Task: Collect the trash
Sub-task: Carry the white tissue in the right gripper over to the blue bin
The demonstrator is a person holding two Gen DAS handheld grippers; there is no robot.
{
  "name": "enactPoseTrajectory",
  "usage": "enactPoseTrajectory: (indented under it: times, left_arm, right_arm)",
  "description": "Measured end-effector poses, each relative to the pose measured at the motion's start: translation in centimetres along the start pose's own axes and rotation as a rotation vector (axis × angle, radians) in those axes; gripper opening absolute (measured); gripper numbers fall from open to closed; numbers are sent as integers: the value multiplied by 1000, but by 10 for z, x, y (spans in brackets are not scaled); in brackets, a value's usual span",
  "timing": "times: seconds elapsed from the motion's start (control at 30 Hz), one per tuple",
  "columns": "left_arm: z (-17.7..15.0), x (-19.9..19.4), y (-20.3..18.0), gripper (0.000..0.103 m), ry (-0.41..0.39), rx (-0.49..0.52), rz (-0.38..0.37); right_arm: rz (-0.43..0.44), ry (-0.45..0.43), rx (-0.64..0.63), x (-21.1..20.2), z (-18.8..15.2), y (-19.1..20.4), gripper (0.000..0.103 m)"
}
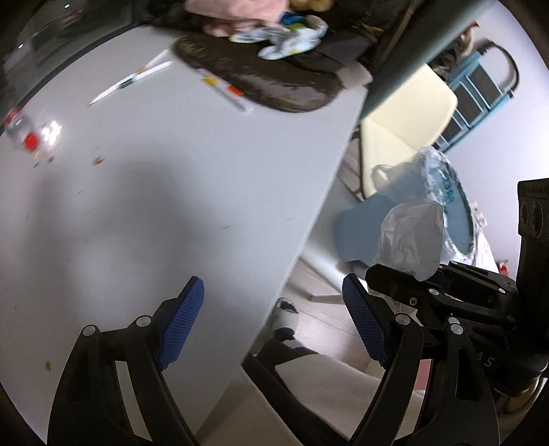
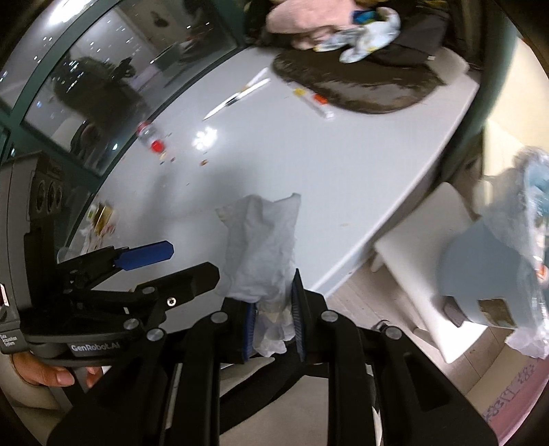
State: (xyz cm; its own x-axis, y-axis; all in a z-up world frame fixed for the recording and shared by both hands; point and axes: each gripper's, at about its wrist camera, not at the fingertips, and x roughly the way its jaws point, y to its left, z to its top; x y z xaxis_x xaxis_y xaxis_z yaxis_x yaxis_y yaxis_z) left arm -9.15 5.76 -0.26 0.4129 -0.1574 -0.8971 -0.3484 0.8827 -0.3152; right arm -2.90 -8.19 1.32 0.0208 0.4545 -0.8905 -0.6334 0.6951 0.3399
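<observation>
Right gripper (image 2: pixel 272 320) clenched on a crumpled white tissue (image 2: pixel 264 247), thin and creased like soft paper, its lower end pinched between the ribbed blue pads (image 2: pixel 298 317) and its upper part fanning out above the black fingers. Same tissue (image 1: pixel 410 238) seen from the left wrist view as a wrinkled pale wad held off the table's edge, in front of a blue trash bin (image 1: pixel 456 219) lined with a shiny, crinkled clear plastic bag. Bin (image 2: pixel 480 271) standing on the floor beside a white stool (image 2: pixel 422 247), smooth-walled and rounded, liner rumpled over the rim. Left gripper (image 1: pixel 274 326) released, its two blue pads (image 1: pixel 182 322) with a fine mesh texture standing wide apart over the table's near edge with nothing between them. Table (image 1: pixel 171 188) broad, smooth and pale grey, glossy enough to throw back a light glare, dotted with small brown crumbs (image 1: pixel 98 160). Far side: a clear plastic bottle with a red cap (image 2: pixel 151 137) lying down, blurred; slim white pens (image 2: pixel 236 96); a long narrow white strip with yellow and orange marks (image 2: pixel 314 101); a dark, fuzzy oval mat (image 2: pixel 360 85) under a heap of pink and patterned cloth (image 2: pixel 326 24). Left edge of the table: a small cluster of crumpled wrappers (image 2: pixel 99 223), gold and white, just beside the left gripper's body.
</observation>
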Motion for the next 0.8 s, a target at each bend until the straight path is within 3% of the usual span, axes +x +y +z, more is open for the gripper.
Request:
enactPoseTrajectory:
  times: [0.8]
  left_arm:
    - [71,98,-224,80,104,344,-124]
  right_arm:
    - [-134,-145,331,-93,-19,-201,20]
